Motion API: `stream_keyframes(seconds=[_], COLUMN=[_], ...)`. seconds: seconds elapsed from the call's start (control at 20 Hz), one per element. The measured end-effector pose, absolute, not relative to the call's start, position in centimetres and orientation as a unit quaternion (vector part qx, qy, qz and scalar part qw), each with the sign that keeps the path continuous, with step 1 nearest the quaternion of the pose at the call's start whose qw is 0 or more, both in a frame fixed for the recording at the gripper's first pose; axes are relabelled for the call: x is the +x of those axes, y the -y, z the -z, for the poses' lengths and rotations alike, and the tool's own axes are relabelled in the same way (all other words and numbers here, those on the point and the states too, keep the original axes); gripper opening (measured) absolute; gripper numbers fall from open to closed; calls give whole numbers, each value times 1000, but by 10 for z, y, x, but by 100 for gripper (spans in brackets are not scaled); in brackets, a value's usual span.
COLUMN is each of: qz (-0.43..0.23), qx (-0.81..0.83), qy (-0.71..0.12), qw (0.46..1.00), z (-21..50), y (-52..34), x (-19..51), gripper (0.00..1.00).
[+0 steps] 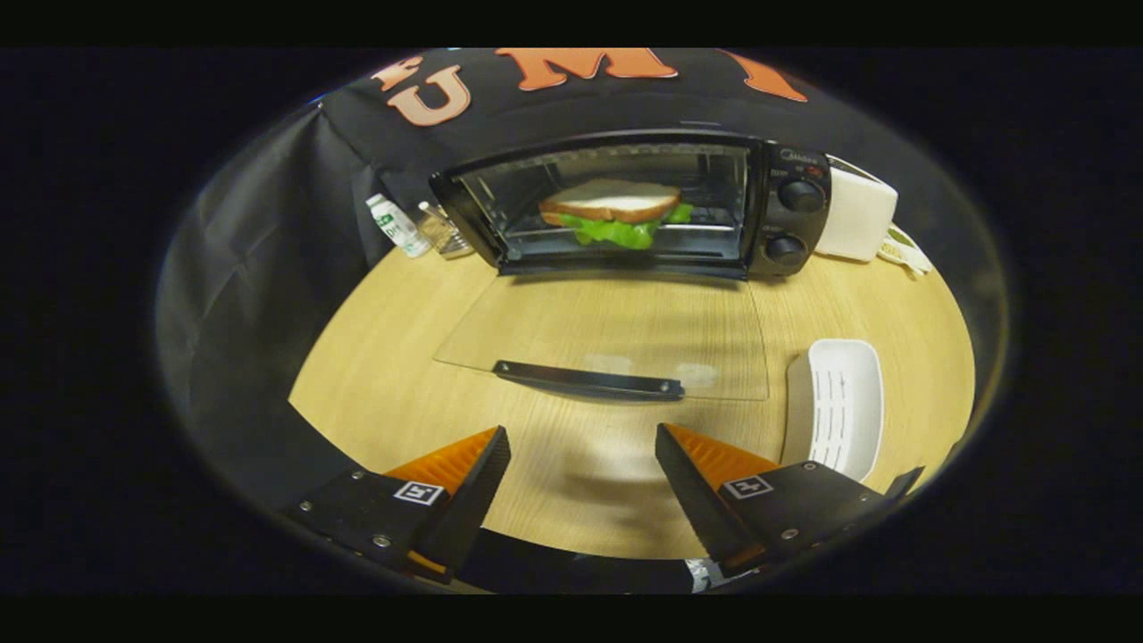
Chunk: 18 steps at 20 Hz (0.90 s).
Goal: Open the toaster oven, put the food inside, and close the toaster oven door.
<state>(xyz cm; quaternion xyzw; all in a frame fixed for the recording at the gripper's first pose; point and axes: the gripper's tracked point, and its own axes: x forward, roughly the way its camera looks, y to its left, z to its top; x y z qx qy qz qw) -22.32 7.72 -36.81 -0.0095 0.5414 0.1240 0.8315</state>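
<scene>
Item 1, gripper [582,464]: your fingers stand wide apart with nothing between them, low over the near part of the table [375,357].

Item 2, toaster oven [638,207]: it sits at the far side of the table with its mouth open toward you.

Item 3, sandwich [613,212]: it rests on the rack inside the oven cavity, bread above and green leaf below. You can judge the loading step done.

Item 4, glass door [616,335]: it is dropped flat toward you, hinged at the oven's lower front edge, with its free edge nearest you.

Item 5, door handle [589,381]: this dark bar lies on the door's near edge, just ahead of your fingers and slightly left of centre between them. Its long axis runs left to right, across the line of your fingers. Closing likely turns on this: you would reach forward under or around the bar and swing the edge up and away.

Item 6, white tray [839,406]: empty, it lies near the right finger, just right of the door's corner. Keep your right finger off its rim.

Item 7, bottle [393,223] and small clear container [442,232]: both stand far left beside the oven, well apart from the door's path.

Item 8, white appliance [857,214]: it sits far right, just beside the oven's knobs.

Open room: bare table lies between your fingers and the handle, and left of the door.
</scene>
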Motion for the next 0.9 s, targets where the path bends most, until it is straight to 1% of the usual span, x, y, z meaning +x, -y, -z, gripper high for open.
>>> stream_keyframes(seconds=[0.2, 0.5, 0.6, 0.65, 0.75, 0.9], qz=[-99, -84, -81, -76, -63, -73], qx=[-27, -40, -47, -44, -20, -28], qy=[-554, -561, -549, -550, -558, -538], qw=[826, 822, 831, 831, 827, 839], z=[391, 415, 418, 416, 415, 404], y=[-75, -86, -87, -86, -85, -86], x=[-217, -205, -195, -192, -189, -186], gripper=[97, 97, 96, 94, 94, 93])
